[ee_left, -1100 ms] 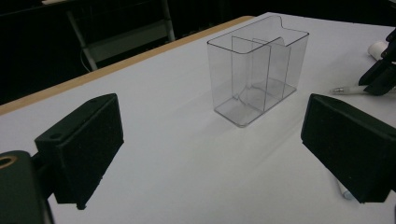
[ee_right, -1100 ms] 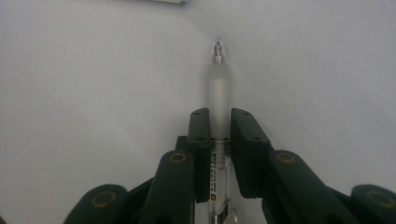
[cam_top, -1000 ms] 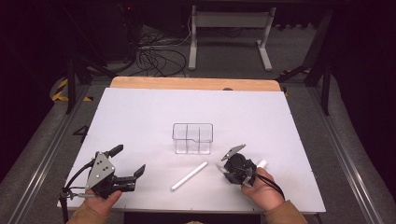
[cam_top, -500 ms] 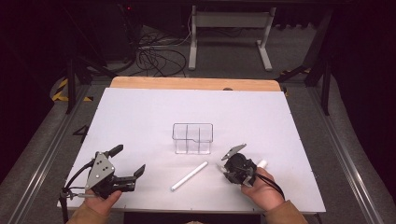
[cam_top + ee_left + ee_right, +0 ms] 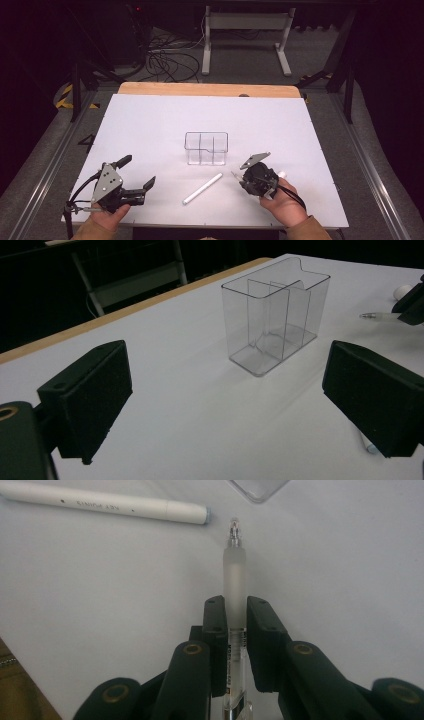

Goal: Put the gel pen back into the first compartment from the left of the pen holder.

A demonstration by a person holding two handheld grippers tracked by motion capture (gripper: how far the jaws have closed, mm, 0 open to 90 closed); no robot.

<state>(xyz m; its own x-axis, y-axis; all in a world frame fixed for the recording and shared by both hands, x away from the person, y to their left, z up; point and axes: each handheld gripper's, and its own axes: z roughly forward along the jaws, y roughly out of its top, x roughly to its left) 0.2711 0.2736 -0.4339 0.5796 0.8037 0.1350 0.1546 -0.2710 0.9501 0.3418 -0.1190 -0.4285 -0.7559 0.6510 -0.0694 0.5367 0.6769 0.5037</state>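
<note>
Right tongs [image 5: 235, 625] grip a pen [image 5: 234, 575] above the worktop [image 5: 150, 125], left tongs [image 5: 225, 395] gape empty; marker [image 5: 202, 188] lies loose, the clear organizer [image 5: 206, 148] yet unfilled.

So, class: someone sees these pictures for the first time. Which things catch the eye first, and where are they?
First the clear divided box, standing empty at the middle of the white table. Next the frosted pen clamped in the right gripper near the front edge, its tip pointing past the jaws. A white marker lies loose between the box and the open left gripper.
</note>
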